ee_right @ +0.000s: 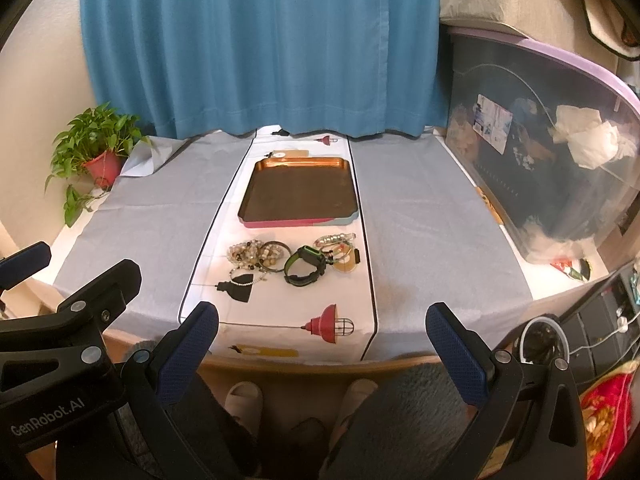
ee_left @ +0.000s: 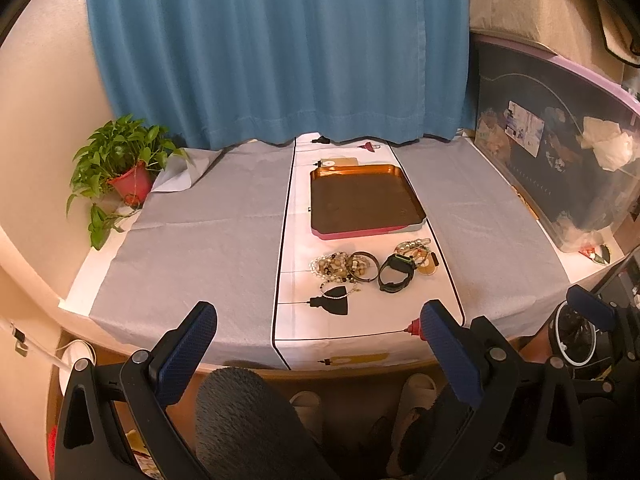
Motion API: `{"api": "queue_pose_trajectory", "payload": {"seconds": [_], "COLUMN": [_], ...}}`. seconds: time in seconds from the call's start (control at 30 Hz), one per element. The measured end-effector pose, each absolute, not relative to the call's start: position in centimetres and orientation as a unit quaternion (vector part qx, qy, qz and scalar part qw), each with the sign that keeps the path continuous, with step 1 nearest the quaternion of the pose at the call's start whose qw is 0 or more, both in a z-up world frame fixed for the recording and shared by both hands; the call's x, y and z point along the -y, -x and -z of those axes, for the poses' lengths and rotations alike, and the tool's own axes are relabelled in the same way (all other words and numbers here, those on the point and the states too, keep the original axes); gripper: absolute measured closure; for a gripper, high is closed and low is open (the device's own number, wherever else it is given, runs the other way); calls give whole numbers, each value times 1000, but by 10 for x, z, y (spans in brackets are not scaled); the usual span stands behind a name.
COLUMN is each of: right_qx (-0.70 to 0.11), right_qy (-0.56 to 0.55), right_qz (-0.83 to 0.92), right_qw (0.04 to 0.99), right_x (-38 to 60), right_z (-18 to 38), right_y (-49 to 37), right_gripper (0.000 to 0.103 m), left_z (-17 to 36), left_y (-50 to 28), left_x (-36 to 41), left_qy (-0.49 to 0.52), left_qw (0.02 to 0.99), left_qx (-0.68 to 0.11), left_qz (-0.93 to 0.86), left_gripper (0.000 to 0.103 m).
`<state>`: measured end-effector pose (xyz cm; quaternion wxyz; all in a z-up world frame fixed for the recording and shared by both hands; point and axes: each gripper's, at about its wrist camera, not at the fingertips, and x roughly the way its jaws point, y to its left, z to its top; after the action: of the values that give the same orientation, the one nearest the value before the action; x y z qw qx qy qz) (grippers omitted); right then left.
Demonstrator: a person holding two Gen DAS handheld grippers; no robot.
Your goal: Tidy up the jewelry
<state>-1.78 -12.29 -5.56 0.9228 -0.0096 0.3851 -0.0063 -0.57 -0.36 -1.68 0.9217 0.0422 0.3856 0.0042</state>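
Observation:
A dark tray point(ee_left: 362, 202) point(ee_right: 298, 194) with a copper rim lies on the white table runner. In front of it lies a pile of jewelry: beaded bracelets point(ee_left: 338, 266) point(ee_right: 250, 254), a black watch with a green edge point(ee_left: 396, 272) point(ee_right: 306, 266), and a pale bead strand point(ee_left: 412, 245) point(ee_right: 334, 239). My left gripper point(ee_left: 318, 322) is open and empty, held before the table's front edge. My right gripper point(ee_right: 322, 322) is open and empty too, beside it. Both are well short of the jewelry.
A potted green plant point(ee_left: 120, 160) point(ee_right: 96, 148) stands at the far left. A large clear storage box point(ee_left: 560, 152) point(ee_right: 540, 160) lines the right side. Blue curtain point(ee_left: 280, 52) hangs behind. Grey cloth point(ee_left: 208, 232) covers the table on both sides of the runner.

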Motion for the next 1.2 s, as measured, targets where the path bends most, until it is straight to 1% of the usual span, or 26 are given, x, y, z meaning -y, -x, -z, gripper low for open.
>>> {"api": "queue_pose_trajectory", "payload": {"seconds": [0.43,0.73,0.83,0.97,1.1,1.2], "right_qx": [-392,-411,-419,-419,-388,-370], "right_qy": [4,-25,-29,-29,-26,-3], "right_qz": [-8,-26,-27,-37,-20,3], "right_qw": [920,911,907,907,921,929], "right_x": [125,128,132,144,164,177], "right_z": [66,83,97,126,161,192], "right_y": [6,-16,-28,-50,-73,-91], "right_gripper": [0,0,0,0,1,1], "left_z": [26,40,57,93,138,169], "left_y": [-3,-28,-43,-73,-103,-123], "left_x": [4,6,4,-10,-26,-30], "left_qy": [-35,-48,-36,-17,-30,-44], "left_qw": [915,906,901,895,891,885], "left_qx": [-401,-421,-433,-447,-452,-459], "left_qz": [0,1,6,3,26,68], "left_gripper": [2,2,0,0,0,0]}}
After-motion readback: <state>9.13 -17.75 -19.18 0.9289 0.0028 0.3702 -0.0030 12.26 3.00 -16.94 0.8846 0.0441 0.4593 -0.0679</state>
